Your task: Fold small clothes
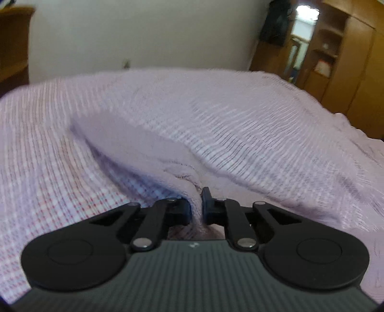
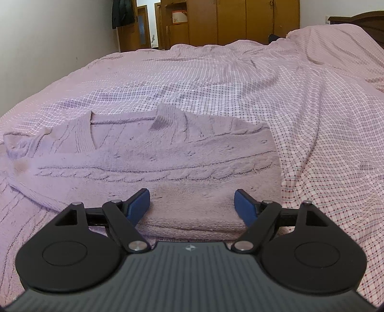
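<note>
A small lilac cable-knit cardigan (image 2: 153,156) lies on the bed, V-neck toward the far side, its right sleeve folded across the front and its near hem doubled over. My right gripper (image 2: 192,204) is open, blue fingers straddling the folded hem just above it. In the left wrist view my left gripper (image 1: 196,206) is shut on a bunched piece of the cardigan (image 1: 153,146), which lifts and drapes away to the upper left. The view is blurred by motion.
A pink checked bedsheet (image 2: 312,108) covers the wrinkled bed. A white wall (image 2: 48,48) runs along the left edge. Wooden wardrobes (image 2: 240,21) and a doorway (image 2: 146,24) stand beyond the bed's far end.
</note>
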`<act>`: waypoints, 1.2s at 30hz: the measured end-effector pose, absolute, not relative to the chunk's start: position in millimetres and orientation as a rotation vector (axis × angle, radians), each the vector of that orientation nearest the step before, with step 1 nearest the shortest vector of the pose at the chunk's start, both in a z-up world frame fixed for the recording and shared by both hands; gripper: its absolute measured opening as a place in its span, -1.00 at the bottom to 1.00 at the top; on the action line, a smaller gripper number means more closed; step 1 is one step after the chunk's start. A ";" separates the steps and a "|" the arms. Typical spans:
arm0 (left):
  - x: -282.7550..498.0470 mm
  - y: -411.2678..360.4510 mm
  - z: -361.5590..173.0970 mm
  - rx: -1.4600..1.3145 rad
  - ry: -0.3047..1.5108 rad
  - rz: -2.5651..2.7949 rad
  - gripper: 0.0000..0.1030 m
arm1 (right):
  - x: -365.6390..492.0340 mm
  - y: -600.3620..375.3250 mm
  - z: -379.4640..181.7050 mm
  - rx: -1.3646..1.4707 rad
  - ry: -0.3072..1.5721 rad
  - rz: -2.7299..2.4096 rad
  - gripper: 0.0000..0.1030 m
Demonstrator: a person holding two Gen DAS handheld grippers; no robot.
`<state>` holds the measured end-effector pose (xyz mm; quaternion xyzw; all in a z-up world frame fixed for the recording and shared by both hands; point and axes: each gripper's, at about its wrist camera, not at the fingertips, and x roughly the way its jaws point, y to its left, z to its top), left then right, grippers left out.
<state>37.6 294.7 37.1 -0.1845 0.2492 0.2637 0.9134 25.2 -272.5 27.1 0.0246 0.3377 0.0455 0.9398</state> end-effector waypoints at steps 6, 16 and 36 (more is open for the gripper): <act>10.7 254.9 86.5 -0.326 0.378 0.406 -0.80 | 24.4 -275.4 28.5 0.066 0.687 0.095 0.61; 0.4 160.4 131.4 -0.339 0.238 0.142 -0.82 | 20.0 -278.0 31.9 0.095 0.680 0.092 0.61; 32.9 57.5 21.1 -0.288 0.640 -0.240 -0.77 | 17.3 -270.4 26.7 0.057 0.674 0.073 0.61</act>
